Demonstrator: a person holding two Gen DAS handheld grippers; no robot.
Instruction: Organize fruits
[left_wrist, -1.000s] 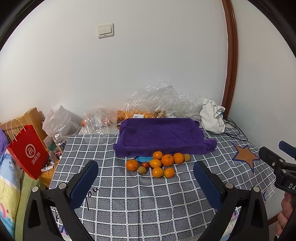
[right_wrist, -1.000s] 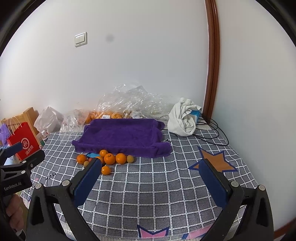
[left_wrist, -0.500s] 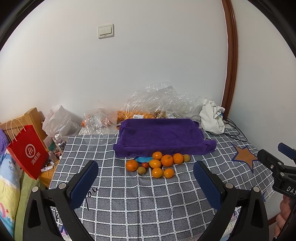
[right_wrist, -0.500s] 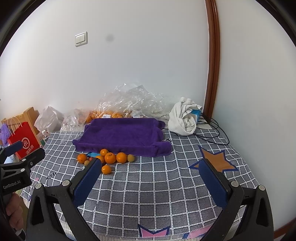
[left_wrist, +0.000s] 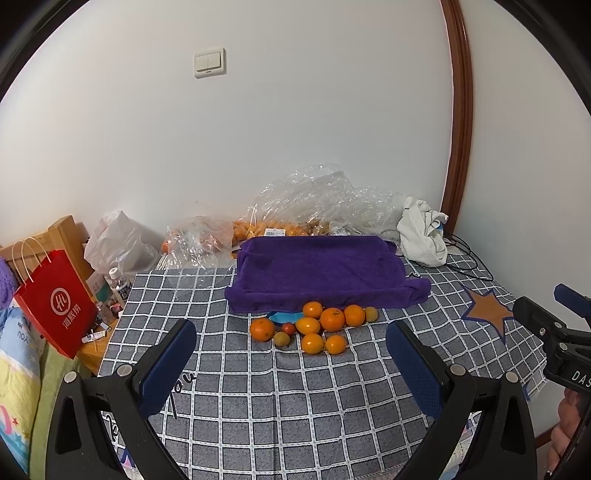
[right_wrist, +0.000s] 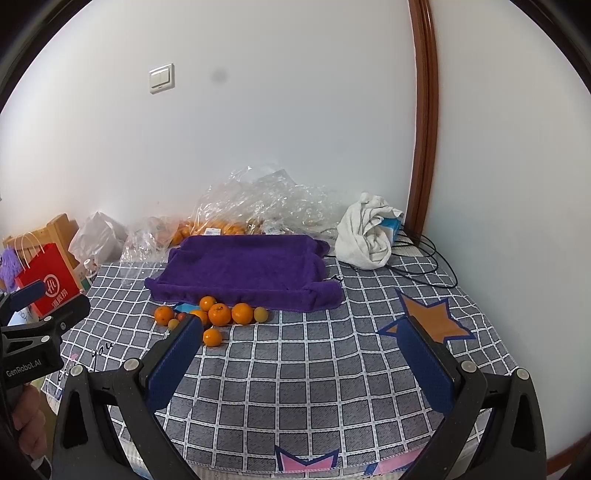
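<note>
left hand-held gripper (left_wrist: 291, 354) released, empty, well short of the fruit pile (left_wrist: 314, 326) lying loose on the checked cloth (left_wrist: 258, 406) just in front of the purple towel (left_wrist: 317, 273); right hand-held gripper (right_wrist: 299, 354) released too; risk: nudging one round fruit could roll others off the edge

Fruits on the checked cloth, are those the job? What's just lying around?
For the job:
loose fruits
purple towel
left hand-held gripper, open
right hand-held gripper, open

Just lying about:
red bag
white cloth
clear plastic bags
water bottle
</note>
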